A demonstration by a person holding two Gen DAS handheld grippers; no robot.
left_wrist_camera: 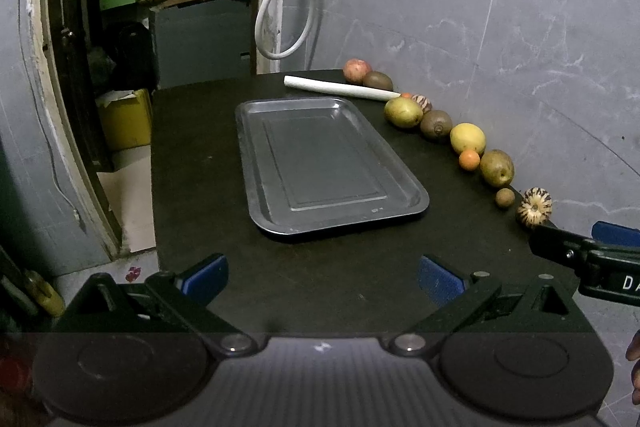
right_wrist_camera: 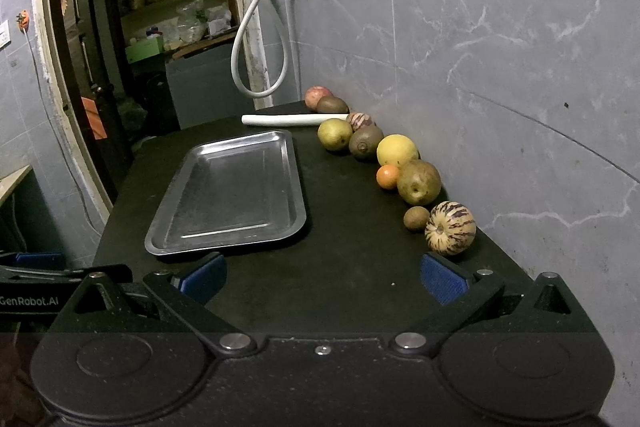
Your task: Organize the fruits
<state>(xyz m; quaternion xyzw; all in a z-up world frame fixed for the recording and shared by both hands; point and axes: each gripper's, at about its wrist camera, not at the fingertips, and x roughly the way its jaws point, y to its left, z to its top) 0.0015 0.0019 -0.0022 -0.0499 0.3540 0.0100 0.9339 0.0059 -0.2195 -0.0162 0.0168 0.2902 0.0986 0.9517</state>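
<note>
Both claws hover wide open and hold nothing: left claw [left_wrist_camera: 322, 277] low over the near edge of the dark desk [left_wrist_camera: 192, 167], right claw [right_wrist_camera: 324, 277] just beside it (its tip shows at the left view's right edge). Empty metal tray [right_wrist_camera: 228, 187] lies mid-desk. Fruits line the wall side, apart from the tray: striped melon [right_wrist_camera: 450, 233] nearest, small brown fruit [right_wrist_camera: 416, 218], pear [right_wrist_camera: 419, 182], small orange [right_wrist_camera: 388, 176], yellow citrus [right_wrist_camera: 397, 150], kiwi [right_wrist_camera: 366, 142].
</note>
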